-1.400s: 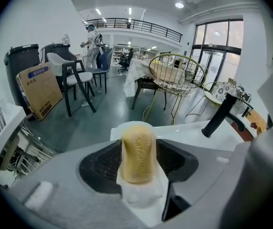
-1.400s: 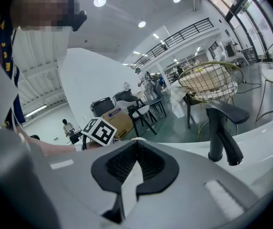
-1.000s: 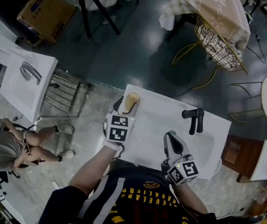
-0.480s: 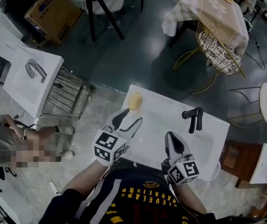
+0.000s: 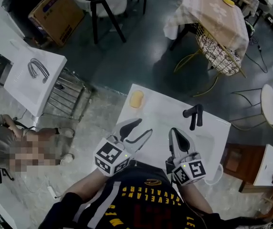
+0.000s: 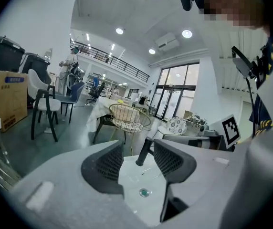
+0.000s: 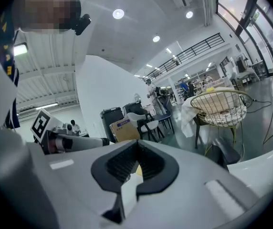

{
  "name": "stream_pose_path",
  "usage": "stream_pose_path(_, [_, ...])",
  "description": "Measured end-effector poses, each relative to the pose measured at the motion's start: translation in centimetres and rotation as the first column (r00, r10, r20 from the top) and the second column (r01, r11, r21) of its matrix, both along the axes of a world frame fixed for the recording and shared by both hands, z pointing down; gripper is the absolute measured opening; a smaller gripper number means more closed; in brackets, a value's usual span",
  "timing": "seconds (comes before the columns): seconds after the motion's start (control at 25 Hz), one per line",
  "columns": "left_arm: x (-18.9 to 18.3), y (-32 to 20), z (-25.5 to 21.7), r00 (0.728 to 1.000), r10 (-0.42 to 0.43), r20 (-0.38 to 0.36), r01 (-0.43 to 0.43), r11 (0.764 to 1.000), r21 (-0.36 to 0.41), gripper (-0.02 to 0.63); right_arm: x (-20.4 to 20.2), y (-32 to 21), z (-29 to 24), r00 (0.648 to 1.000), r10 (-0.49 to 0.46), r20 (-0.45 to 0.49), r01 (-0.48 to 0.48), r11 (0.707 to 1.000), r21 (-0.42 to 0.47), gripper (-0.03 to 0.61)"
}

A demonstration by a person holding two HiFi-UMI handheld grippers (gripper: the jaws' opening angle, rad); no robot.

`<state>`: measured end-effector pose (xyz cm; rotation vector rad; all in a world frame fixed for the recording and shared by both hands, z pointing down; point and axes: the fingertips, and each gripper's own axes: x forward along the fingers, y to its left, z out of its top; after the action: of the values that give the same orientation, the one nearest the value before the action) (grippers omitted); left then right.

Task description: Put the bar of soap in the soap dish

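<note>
The yellow bar of soap [image 5: 136, 99] lies at the far left corner of the white sink top [image 5: 161, 112]. I cannot tell whether a dish is under it. My left gripper [image 5: 145, 126] hangs over the near left part of the top, well back from the soap. Its jaws are closing with nothing between them. In the left gripper view, the left gripper [image 6: 134, 160] frames the faucet [image 6: 143, 151] and the basin drain [image 6: 144, 192]. My right gripper [image 5: 174, 131] hovers at the near edge with its fingers together and nothing in them. The right gripper [image 7: 137, 162] points level across the room.
A black faucet [image 5: 194, 114] stands behind the basin [image 5: 201, 144]. Beyond the sink are a wire chair [image 5: 220, 46], a cloth-covered table [image 5: 213, 11], a cardboard box [image 5: 53, 11] and a black-legged chair [image 5: 103, 6]. A white bag [image 5: 31, 78] and a seated person [image 5: 12, 147] are at the left.
My left gripper has let go of the soap, drawn back toward me and risen, with its jaws now narrower. The soap stays at the far corner. My right gripper has risen slightly.
</note>
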<state>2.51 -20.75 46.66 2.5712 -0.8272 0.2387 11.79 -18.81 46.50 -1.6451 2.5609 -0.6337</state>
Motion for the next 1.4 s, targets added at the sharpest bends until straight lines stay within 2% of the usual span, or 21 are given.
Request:
stream_pose_path(0.04, [0.1, 0.3, -0.6, 1.0, -0.003, -0.008, 0.003, 1.0, 0.016, 0.187, -0.1, 0.1, -0.7, 1.0, -0.004, -0.001, 0.004, 1.0, 0.017, 0.005])
stream_pose_path(0.16, [-0.1, 0.9, -2.5, 0.999, -0.025, -0.043, 0.027, 0.998, 0.061, 0.049, -0.3, 0.4, -2.5, 1.0, -0.017, -0.013, 0.018, 0.998, 0.066, 0.003])
stream_pose_path(0.24, [-0.1, 1.3, -3.4, 0.998, -0.037, -0.058, 0.042, 0.995, 0.088, 0.002, -0.4, 0.6, -3.5, 0.999, -0.022, -0.028, 0.024, 0.995, 0.096, 0.003])
stream_pose_path(0.6, [1.1, 2.2, -5.6, 0.996, -0.029, -0.083, 0.041, 0.988, 0.147, 0.002, -0.7, 2.0, -7.3, 0.996, -0.015, -0.088, 0.037, 0.966, 0.255, 0.003])
stream_pose_path(0.8, [1.2, 2.1, -5.8, 0.994, -0.031, -0.101, 0.046, 0.988, 0.15, 0.002, -0.7, 2.2, -7.5, 0.997, -0.025, -0.079, 0.045, 0.963, 0.265, 0.003])
stream_pose_path(1.4, [1.4, 2.5, -4.3, 0.997, -0.018, -0.079, 0.027, 0.992, 0.122, 0.003, -1.1, 2.3, -6.6, 0.997, -0.033, -0.065, 0.048, 0.968, 0.247, 0.003])
